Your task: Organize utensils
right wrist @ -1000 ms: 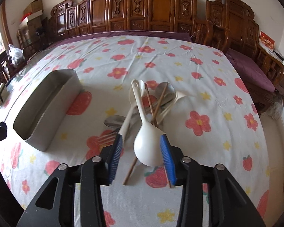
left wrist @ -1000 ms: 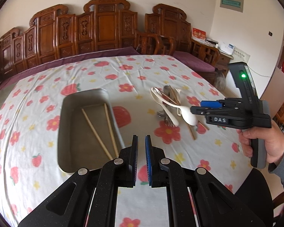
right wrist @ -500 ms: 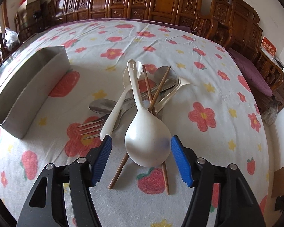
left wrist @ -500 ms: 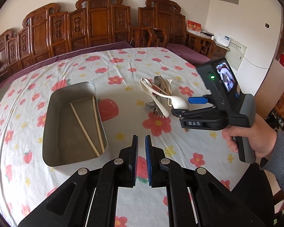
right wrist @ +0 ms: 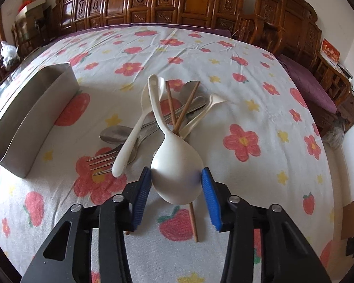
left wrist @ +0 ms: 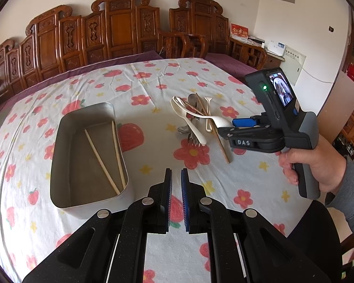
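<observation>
A large white spoon [right wrist: 174, 155] lies bowl-near on a heap of utensils: a fork [right wrist: 101, 160], metal spoons [right wrist: 113, 133], brown chopsticks [right wrist: 186, 108] and other white spoons [right wrist: 129, 146]. My right gripper [right wrist: 176, 172] straddles the big spoon's bowl, its jaws closing, and both blue pads touch the bowl's sides. In the left wrist view the right gripper [left wrist: 226, 127] sits low at the heap's near end, over that spoon [left wrist: 214, 119]. A metal tray [left wrist: 55, 155] to the left holds two pale chopsticks [left wrist: 101, 158]. My left gripper [left wrist: 176, 172] hovers shut and empty by the tray's near corner.
A flowered cloth [right wrist: 247, 82] covers the round table, whose edge falls away at the right. Carved wooden chairs [left wrist: 120, 30] ring the far side. A person's hand [left wrist: 318, 165] holds the right gripper's handle. The tray [right wrist: 35, 118] stands left of the heap.
The right gripper came down onto the heap; its jaws spread wider around the big white spoon's bowl, then narrowed until the pads met it. The left gripper stayed shut.
</observation>
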